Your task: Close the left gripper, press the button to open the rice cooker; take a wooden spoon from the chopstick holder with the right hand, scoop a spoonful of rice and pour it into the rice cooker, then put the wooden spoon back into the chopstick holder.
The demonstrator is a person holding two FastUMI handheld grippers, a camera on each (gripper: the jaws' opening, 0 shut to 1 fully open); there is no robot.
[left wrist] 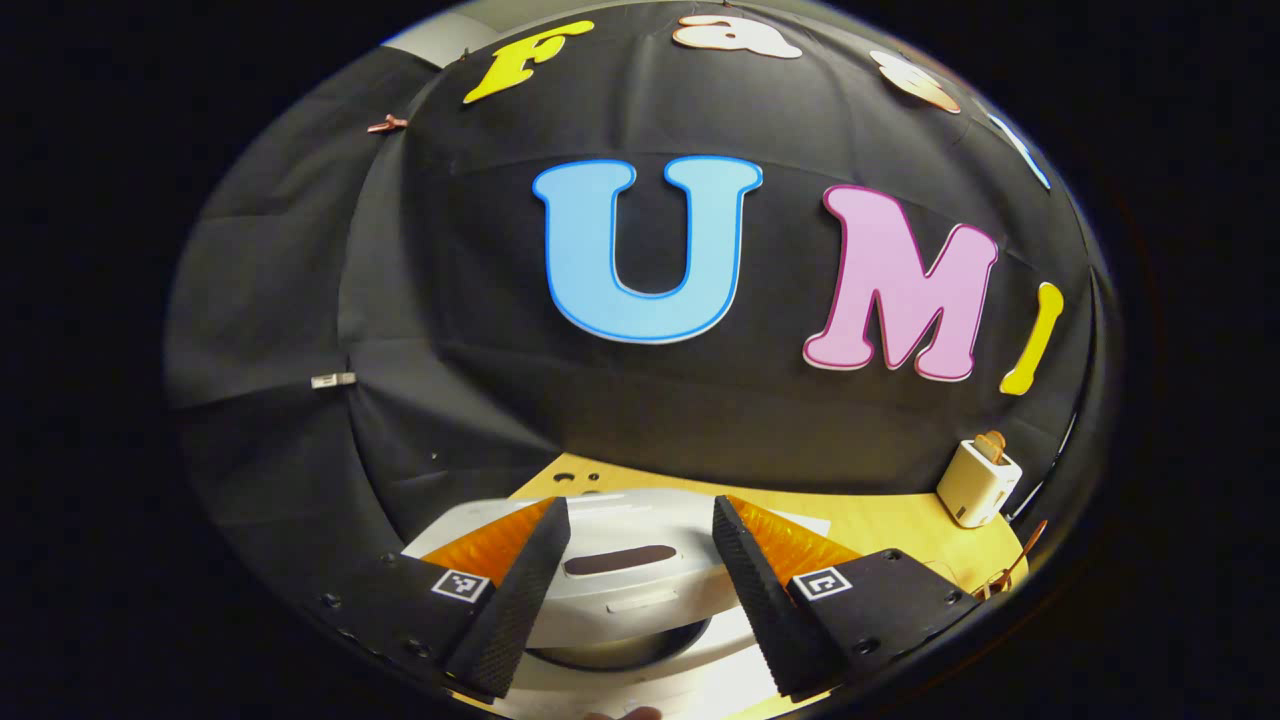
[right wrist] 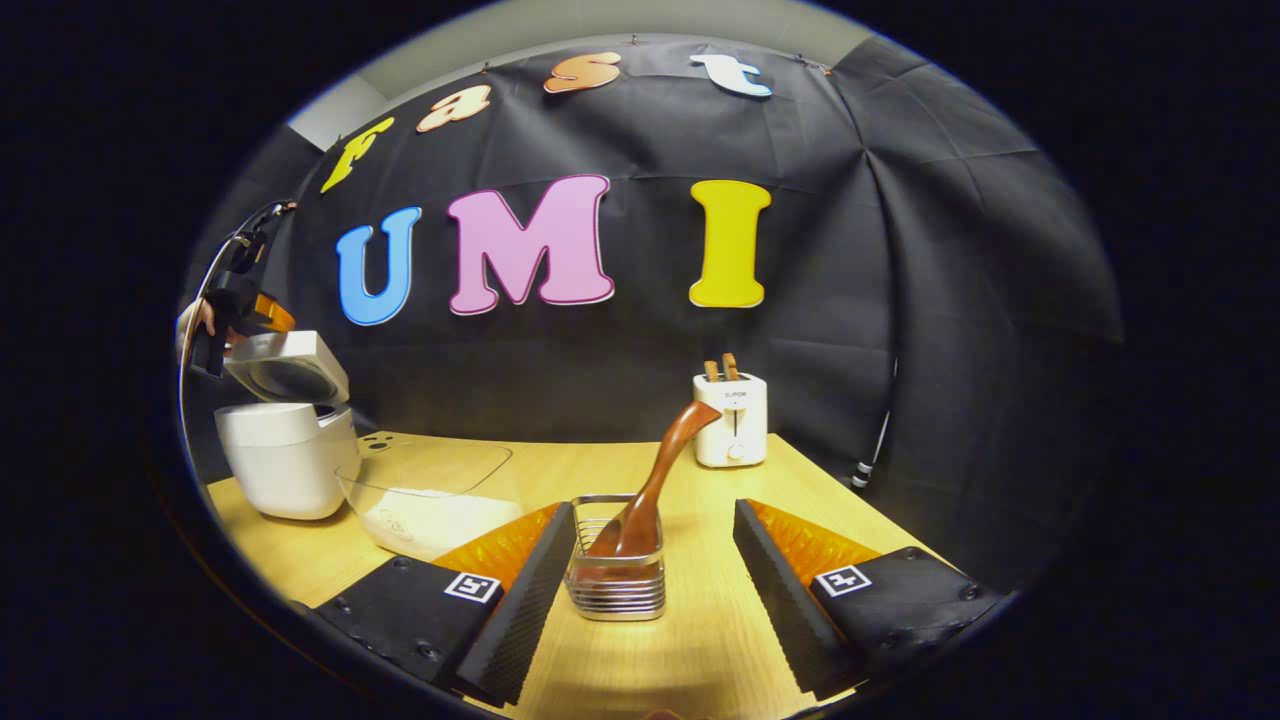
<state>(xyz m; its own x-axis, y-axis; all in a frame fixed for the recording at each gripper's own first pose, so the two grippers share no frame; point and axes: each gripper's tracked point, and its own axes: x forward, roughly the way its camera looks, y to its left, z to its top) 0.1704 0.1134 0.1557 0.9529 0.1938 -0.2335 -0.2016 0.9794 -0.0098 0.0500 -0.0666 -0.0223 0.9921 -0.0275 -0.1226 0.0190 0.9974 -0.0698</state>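
Wooden desk [right wrist: 700,640] carries all. Rice cooker [right wrist: 285,455] at left edge, lid already up; clear bowl of rice [right wrist: 425,505] just beside it. Chopstick holder [right wrist: 615,570] near front edge, wooden spoon [right wrist: 655,480] leaning inside. Right gripper [right wrist: 645,590] wide, flanking holder. Left gripper [left wrist: 635,590] wide over cooker lid. Judgement: advance right gripper, pinch handle mid-shaft (not bowl end), lift straight up.

left gripper [left wrist: 640,590]: jaws apart | right gripper [right wrist: 645,590]: jaws apart, holding nothing
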